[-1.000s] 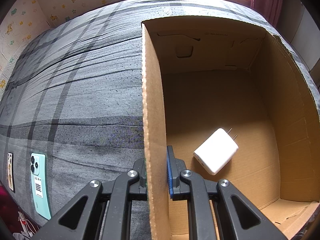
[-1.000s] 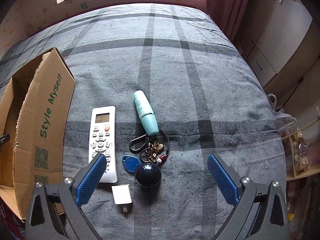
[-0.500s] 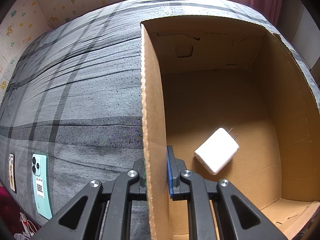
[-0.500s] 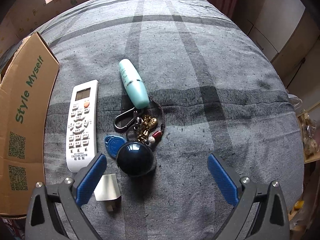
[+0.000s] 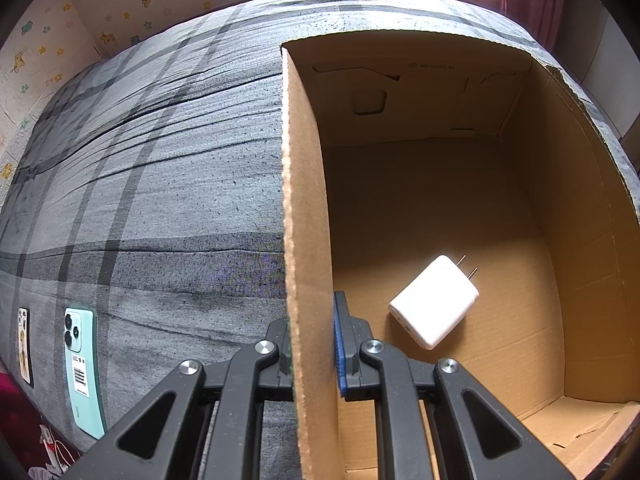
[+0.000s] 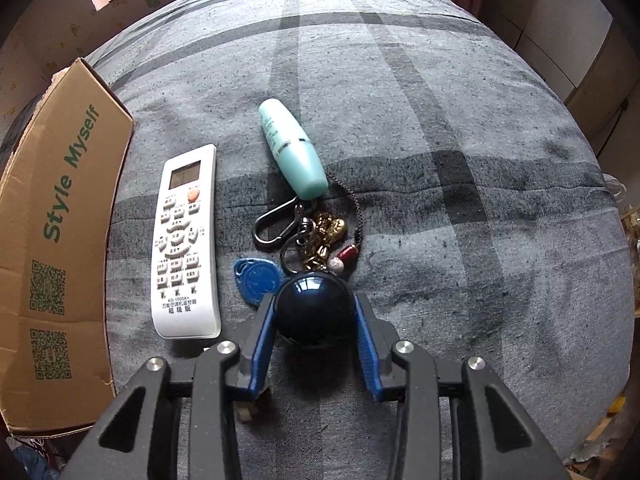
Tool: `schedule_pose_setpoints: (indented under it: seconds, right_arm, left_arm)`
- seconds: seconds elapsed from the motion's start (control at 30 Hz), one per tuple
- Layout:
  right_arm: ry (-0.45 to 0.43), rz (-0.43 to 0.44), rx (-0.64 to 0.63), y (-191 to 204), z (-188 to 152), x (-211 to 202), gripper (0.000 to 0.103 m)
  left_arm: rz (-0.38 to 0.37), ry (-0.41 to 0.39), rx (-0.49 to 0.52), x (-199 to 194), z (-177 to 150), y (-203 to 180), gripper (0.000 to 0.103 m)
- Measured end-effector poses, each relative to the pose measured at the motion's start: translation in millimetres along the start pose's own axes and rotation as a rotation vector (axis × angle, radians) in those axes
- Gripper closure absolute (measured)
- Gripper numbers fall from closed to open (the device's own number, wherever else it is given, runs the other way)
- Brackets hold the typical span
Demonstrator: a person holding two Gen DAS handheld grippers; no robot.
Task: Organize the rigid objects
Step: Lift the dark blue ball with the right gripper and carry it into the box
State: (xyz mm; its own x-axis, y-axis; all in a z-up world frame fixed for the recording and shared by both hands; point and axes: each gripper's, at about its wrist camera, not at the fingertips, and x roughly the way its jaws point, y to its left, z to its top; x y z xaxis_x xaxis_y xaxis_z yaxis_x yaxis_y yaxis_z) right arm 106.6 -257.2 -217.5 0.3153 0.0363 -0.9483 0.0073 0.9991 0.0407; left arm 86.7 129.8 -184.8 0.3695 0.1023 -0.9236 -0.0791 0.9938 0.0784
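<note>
My left gripper (image 5: 312, 344) is shut on the left wall of an open cardboard box (image 5: 308, 216), one finger outside and one inside. A white charger plug (image 5: 434, 301) lies on the box floor. My right gripper (image 6: 316, 320) is shut on a dark blue ball (image 6: 315, 308) resting on the grey plaid bed. Beside it lie a white remote control (image 6: 186, 244), a teal tube (image 6: 292, 150) and a keyring (image 6: 304, 236) with a blue tag (image 6: 256, 278). A small silver adapter is mostly hidden under the left finger.
The box's outer side (image 6: 56, 240), printed "Style Myself", stands left of the remote. A teal phone (image 5: 82, 368) and a small card (image 5: 24, 344) lie on the bed left of the box. The bed edge falls off at right, near cabinets.
My right gripper moved forward and down over the dark blue ball and shut its fingers on it. My left gripper stayed clamped on the box wall.
</note>
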Motion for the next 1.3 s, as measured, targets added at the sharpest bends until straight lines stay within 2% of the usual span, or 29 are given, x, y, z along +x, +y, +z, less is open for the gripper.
schedule_pose_setpoints:
  seconds: [0.57, 1.3]
  right_arm:
    - [-0.048, -0.010, -0.021, 8, 4, -35, 0.063]
    - [-0.120, -0.016, -0.132, 58, 20, -88, 0.063]
  left_arm:
    - [0.010, -0.001, 0.007, 0, 0, -1, 0.090]
    - [0.010, 0.002, 0.006, 0, 0, -3, 0.090]
